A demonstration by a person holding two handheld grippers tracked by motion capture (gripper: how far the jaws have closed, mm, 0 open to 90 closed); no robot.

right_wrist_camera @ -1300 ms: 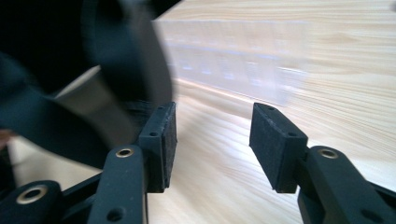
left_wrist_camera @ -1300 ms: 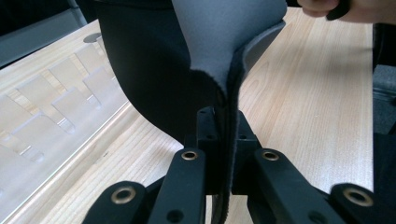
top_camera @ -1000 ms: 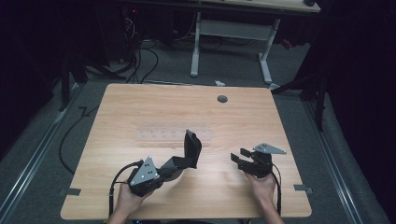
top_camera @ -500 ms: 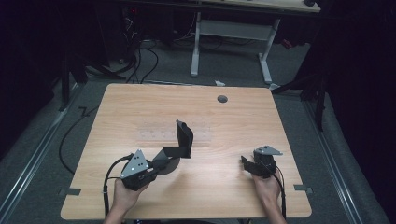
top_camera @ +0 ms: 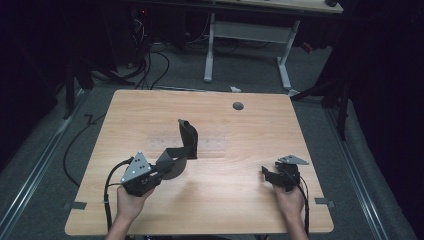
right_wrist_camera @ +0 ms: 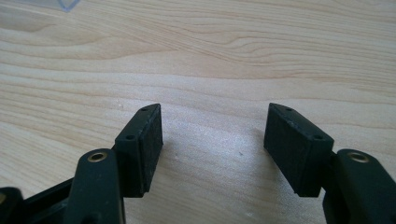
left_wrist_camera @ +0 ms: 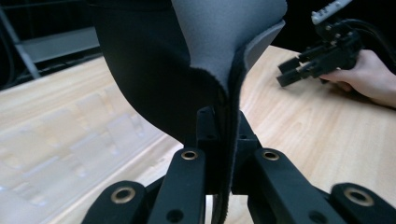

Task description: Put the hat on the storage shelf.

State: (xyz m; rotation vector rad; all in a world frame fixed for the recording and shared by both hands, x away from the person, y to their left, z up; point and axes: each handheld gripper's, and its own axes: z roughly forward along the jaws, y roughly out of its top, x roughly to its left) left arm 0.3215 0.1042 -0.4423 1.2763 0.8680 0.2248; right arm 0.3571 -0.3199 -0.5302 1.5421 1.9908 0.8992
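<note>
Left gripper pinches one end of a black, curled neoprene-like fabric strap, jaws pressed together on it; the strap rises over the middle of the light wooden table, far end curling upright. Right gripper, jaws spread with nothing between them, sits low near the table's right front, well apart from the strap.

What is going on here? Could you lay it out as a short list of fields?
Setting: wooden table in a dark room, a person seated at its near edge
Left gripper: jaws shut on a black strap of soft, foam-like material
Strap: bent, one end pinched, the other end standing up over the table
Right gripper: jaws open, nothing between them, held low over bare wood
Hands: one on each gripper
Other: small round hole near the table's far edge
</note>
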